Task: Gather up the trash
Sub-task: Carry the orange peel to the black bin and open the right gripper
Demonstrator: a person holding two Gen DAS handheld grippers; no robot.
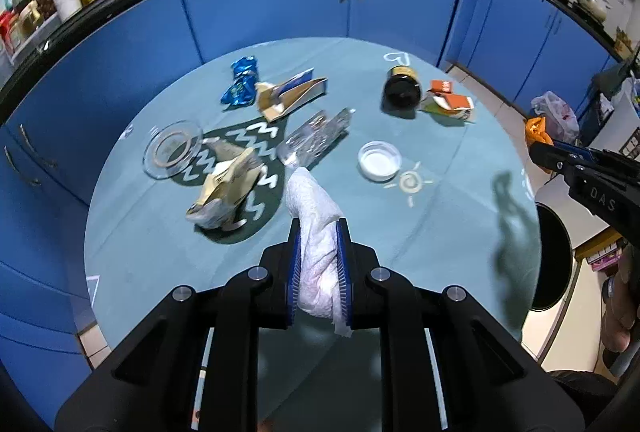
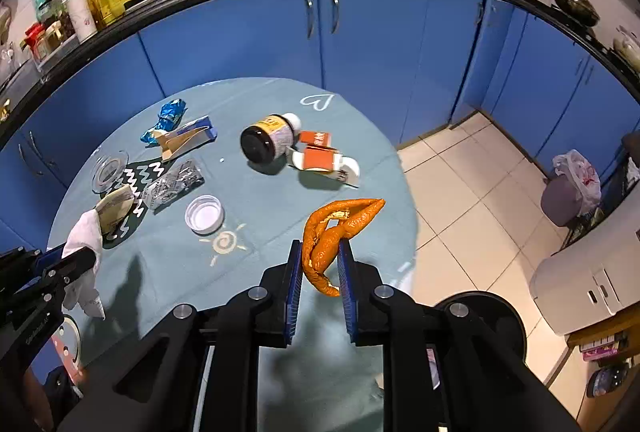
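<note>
Here, in the left wrist view, the left gripper [image 1: 319, 232] is clenched on a crumpled white paper towel [image 1: 316, 228]. The towel's long axis runs along the fingers: one end projects forward past the fingertips toward the middle of the round counter [image 1: 440, 232], the other end hangs behind the pads. The towel is held clear of the teal surface, over the near half of the counter. Ahead lie a torn beige wrapper [image 1: 226, 192], a clear glass dish [image 1: 173, 148], a clear plastic packet [image 1: 320, 138], a white lid [image 1: 379, 160], a blue foil wrapper [image 1: 242, 84], a dark jar [image 1: 402, 86] on its side and an orange-and-white carton [image 1: 450, 102]. The right gripper [image 1: 538, 152] enters at the right edge, past the counter rim, grasping orange peel [image 1: 536, 128].

In the right wrist view, the right gripper [image 2: 320, 250] is clenched on the orange peel [image 2: 332, 232]. The peel is a folded strip; its long axis rises from between the pads and points forward and to the right, ending over the right edge of the counter [image 2: 260, 232]. The left gripper [image 2: 82, 258] appears at the left edge with the paper towel [image 2: 84, 244] drooping from it.
</note>
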